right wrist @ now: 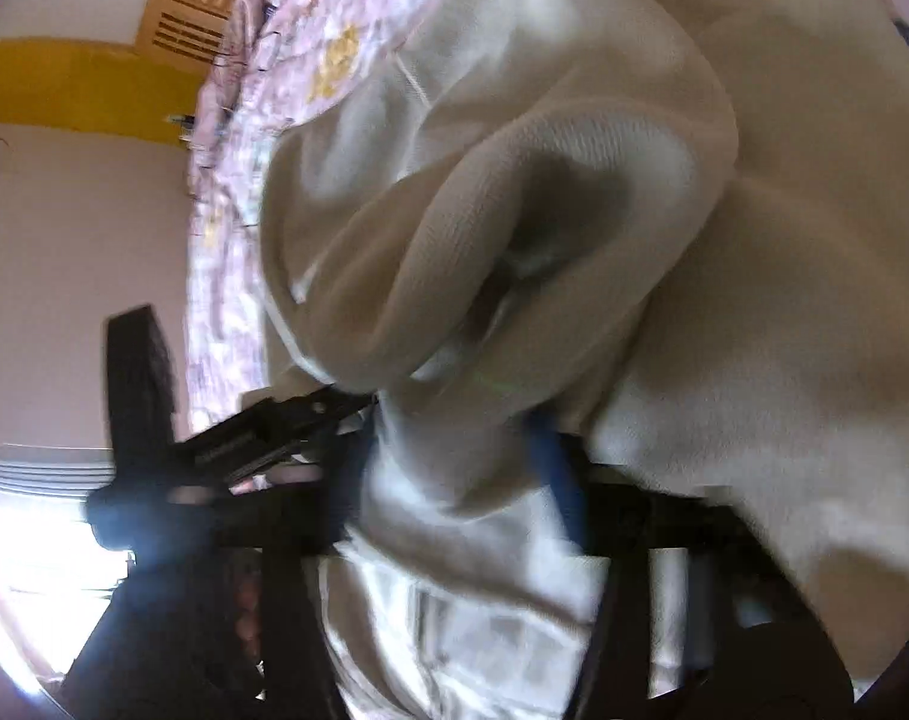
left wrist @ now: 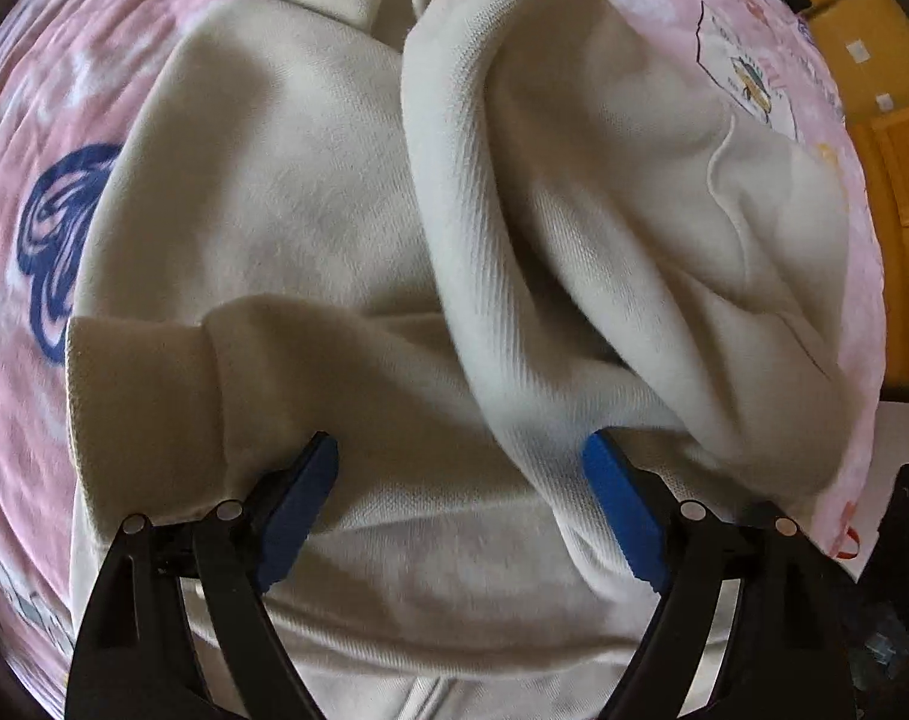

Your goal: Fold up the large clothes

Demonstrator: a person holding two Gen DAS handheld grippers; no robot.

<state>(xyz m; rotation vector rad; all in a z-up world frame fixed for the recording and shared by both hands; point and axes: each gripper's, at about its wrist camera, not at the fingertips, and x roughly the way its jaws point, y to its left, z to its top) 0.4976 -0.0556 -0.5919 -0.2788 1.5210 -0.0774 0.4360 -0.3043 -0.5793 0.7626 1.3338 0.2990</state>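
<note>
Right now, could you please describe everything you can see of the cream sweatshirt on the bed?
The cream sweatshirt is thick fleece-like knit, lying crumpled on the pink printed bedspread. A ribbed cuff lies folded across its body. The left gripper stands open over it; the right gripper has cloth bunched between its fingers.

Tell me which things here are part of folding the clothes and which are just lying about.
Part of the job:
cream sweatshirt
its ribbed cuff
left claw, open
right claw, fabric bunched between its fingers

Just lying about:
pink printed bedsheet
wooden cabinet
</note>
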